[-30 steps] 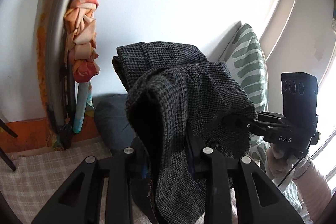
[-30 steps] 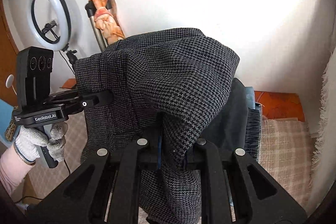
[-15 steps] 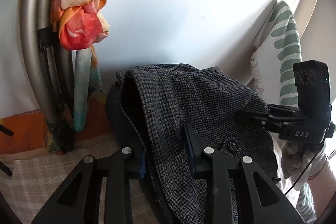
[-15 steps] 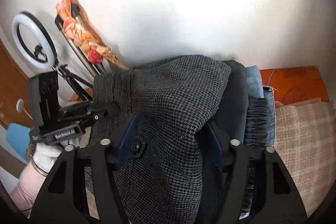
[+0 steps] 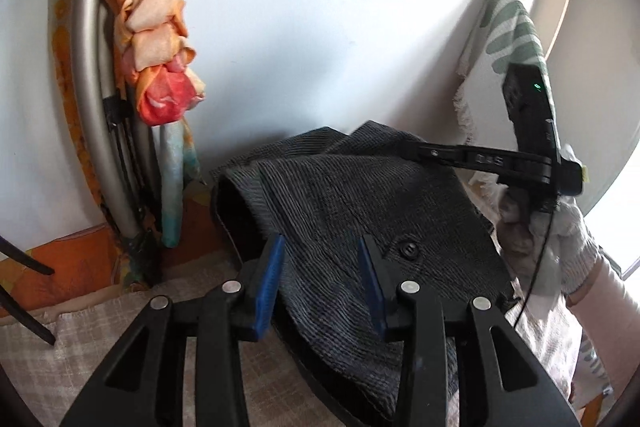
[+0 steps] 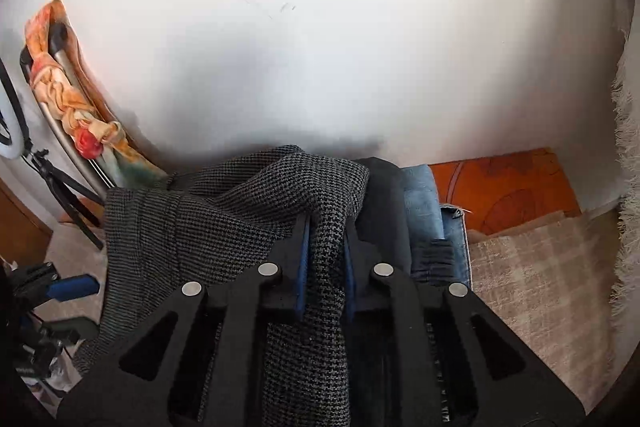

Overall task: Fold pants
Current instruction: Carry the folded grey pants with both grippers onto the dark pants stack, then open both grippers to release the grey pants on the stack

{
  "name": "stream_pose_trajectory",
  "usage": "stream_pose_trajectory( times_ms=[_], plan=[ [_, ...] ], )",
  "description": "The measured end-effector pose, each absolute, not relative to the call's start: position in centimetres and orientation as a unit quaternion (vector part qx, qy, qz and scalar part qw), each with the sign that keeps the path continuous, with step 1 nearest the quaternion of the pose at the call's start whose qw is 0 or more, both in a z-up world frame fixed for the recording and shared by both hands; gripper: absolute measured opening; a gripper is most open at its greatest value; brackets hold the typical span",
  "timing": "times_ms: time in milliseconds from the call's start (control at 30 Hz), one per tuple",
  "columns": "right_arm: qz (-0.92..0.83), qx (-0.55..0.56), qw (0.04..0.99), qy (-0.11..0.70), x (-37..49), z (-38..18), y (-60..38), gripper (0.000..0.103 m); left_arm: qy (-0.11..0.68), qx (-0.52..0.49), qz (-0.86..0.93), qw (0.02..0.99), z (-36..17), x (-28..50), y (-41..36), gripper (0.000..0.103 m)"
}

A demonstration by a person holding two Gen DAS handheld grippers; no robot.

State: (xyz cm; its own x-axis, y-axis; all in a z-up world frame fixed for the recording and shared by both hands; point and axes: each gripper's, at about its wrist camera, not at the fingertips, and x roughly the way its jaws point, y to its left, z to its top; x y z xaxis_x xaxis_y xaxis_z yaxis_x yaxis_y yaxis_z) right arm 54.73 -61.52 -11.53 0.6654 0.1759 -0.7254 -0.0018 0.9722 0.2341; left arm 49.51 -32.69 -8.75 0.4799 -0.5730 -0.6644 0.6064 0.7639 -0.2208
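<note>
At the far left, from the left wrist camera, a folded metal frame (image 5: pixel 90 99) leans on the white wall (image 5: pixel 320 27) with an orange-and-red knotted cloth (image 5: pixel 154 39) hung over it. In front lies a checked beige bedcover (image 5: pixel 68 339). The left tongs (image 5: pixel 320 287) stand released, blue pads (image 5: pixel 268 291) wide apart, with the grey houndstooth pants (image 5: pixel 352 211) lying loose between them, a dark button (image 5: pixel 408 249) showing near the right pad. The pants rest in a folded heap on the bedcover by the wall. Further right, the right tongs (image 5: pixel 428 153) reach over the far edge of the pants, held by a gloved hand (image 5: pixel 556 227), with a green-patterned fringed cloth (image 5: pixel 516 39) behind.

From the right wrist camera, a ring light on a tripod (image 6: pixel 24 147) sits at the left edge. The right tongs (image 6: pixel 326 259) are clenched on a ridge of the pants (image 6: pixel 240 211). Just right of the pants lies a dark garment (image 6: pixel 384 203), then blue denim (image 6: pixel 424 203), then an orange sheet (image 6: pixel 504 187)
</note>
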Motion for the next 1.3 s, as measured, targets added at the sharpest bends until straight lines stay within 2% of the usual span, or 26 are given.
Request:
stream_pose_trajectory(
  times_ms=[100,133,200,367,433,533,767,967,1000,1067,1100,1167,1233,1300],
  plan=[
    [0.02,0.082,0.905,0.416,54.9,-11.7,-61.2,0.018,0.386,0.045,-0.366,0.846,-9.4,47.5,-33.7,0.035],
    [0.015,0.09,0.904,0.417,54.9,-11.5,-61.1,0.027,0.387,0.051,-0.365,0.845,-9.7,47.1,-33.8,0.035],
    [0.001,0.103,0.908,0.406,54.2,-10.6,-61.4,0.035,0.398,0.067,-0.358,0.842,-10.8,46.5,-34.0,0.035],
    [-0.006,0.094,0.914,0.395,51.4,-8.6,-60.5,0.044,0.412,0.067,-0.336,0.844,-11.8,45.6,-32.7,0.035],
    [-0.007,0.102,0.915,0.39,49.9,-7.8,-60.0,0.055,0.412,0.061,-0.336,0.845,-11.4,44.9,-32.8,0.035],
    [0.004,0.105,0.92,0.377,47.2,-6.3,-59.0,0.066,0.414,0.054,-0.331,0.846,-10.5,43.4,-31.8,0.035],
    [0.021,0.086,0.931,0.353,39.7,-3.2,-56.5,0.076,0.406,0.058,-0.322,0.853,-8.0,38.6,-30.6,0.035],
    [0.039,0.089,0.938,0.333,33.3,-1.5,-54.3,0.076,0.376,0.048,-0.315,0.87,-5.3,33.4,-28.9,0.036],
    [0.043,0.094,0.938,0.331,32.3,-1.3,-54.1,0.076,0.371,0.049,-0.312,0.873,-4.9,32.5,-28.7,0.039],
    [0.049,0.101,0.939,0.326,30.5,-1.0,-53.5,0.076,0.359,0.054,-0.306,0.88,-4.2,30.7,-28.3,0.056],
    [0.051,0.103,0.94,0.323,29.7,-0.8,-53.2,0.077,0.349,0.058,-0.302,0.885,-3.9,30.0,-28.2,0.061],
    [0.054,0.102,0.941,0.317,27.8,-0.6,-52.6,0.082,0.324,0.075,-0.278,0.901,-3.3,28.0,-27.9,0.076],
    [0.056,0.095,0.945,0.309,26.3,-0.4,-52.0,0.088,0.298,0.096,-0.246,0.917,-2.5,26.1,-27.5,0.078],
    [0.057,0.09,0.946,0.306,24.7,-0.3,-51.4,0.088,0.29,0.101,-0.243,0.92,-2.0,24.9,-27.1,0.079]
  ],
)
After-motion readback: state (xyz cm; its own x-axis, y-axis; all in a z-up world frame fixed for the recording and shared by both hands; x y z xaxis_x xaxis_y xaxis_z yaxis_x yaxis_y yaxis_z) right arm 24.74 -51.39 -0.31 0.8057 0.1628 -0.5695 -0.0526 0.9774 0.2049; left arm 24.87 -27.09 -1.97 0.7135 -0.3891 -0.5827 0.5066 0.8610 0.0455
